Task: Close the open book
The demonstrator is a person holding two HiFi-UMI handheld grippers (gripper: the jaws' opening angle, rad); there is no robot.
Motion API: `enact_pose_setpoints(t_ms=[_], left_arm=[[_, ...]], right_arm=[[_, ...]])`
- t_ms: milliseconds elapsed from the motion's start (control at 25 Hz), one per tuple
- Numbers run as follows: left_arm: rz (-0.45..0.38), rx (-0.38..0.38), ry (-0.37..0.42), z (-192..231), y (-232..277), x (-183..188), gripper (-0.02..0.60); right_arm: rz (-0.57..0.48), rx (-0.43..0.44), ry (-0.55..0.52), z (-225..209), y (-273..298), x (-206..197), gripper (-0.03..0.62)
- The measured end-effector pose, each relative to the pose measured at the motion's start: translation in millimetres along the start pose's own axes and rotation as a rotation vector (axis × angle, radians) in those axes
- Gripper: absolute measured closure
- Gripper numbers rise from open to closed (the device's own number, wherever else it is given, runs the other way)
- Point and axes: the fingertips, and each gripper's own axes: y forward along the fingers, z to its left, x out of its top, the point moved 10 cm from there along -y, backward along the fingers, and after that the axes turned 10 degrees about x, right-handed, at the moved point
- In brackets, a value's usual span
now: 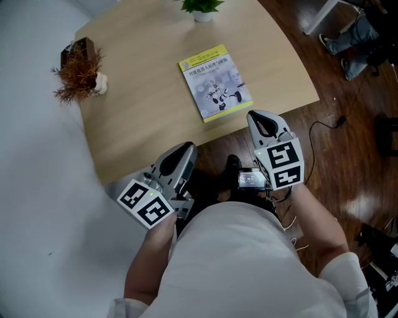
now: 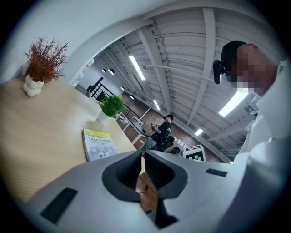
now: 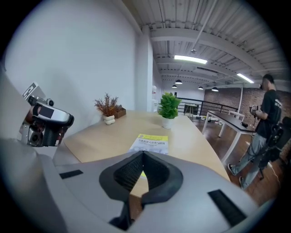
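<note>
The book (image 1: pixel 216 82) lies shut, cover up, on the table (image 1: pixel 137 124), its long axis pointing away from the person. The right gripper (image 1: pixel 257 115) is nearer it than the left gripper (image 1: pixel 187 148). Both pairs of jaws are clenched on nothing.

Ahead of me at 12 o'clock the book (image 1: pixel 215 82) lies flat on the table (image 1: pixel 143 118), with bare wood all round it. A dried plant (image 1: pixel 79 69) stands at 10 o'clock by the left edge and a green potted plant (image 1: pixel 201 7) at the far edge, with an open lane between them. At 2 o'clock, off the table, a person's legs (image 1: pixel 348 40) stand on the floor (image 1: pixel 348 161); how near, I cannot tell.
</note>
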Motion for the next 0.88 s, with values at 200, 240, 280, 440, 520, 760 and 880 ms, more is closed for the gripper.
enact_pose_setpoints(t_ms=[200, 240, 280, 440, 520, 760, 880], left_arm=[[-0.002, -0.017, 0.032, -7, -13, 7, 0.581], [-0.003, -0.019, 0.034, -8, -15, 8, 0.581], [-0.006, -0.019, 0.036, -8, -18, 9, 0.581], [-0.015, -0.021, 0.042, -10, -29, 13, 0.581], [-0.016, -0.023, 0.049, -11, -33, 15, 0.581], [-0.033, -0.042, 0.071, -17, -46, 27, 0.581], [-0.034, -0.060, 0.089, -23, -51, 30, 0.582]], right_arm=[[-0.029, 0.044, 0.033, 14, -13, 10, 0.591], [-0.038, 0.055, 0.052, 16, -15, 12, 0.591], [-0.046, 0.065, 0.070, 19, -17, 14, 0.591], [-0.061, 0.098, 0.101, 28, -27, 19, 0.591], [-0.063, 0.112, 0.103, 32, -31, 21, 0.591], [-0.085, 0.157, 0.101, 45, -42, 35, 0.591], [-0.106, 0.181, 0.101, 49, -46, 43, 0.591]])
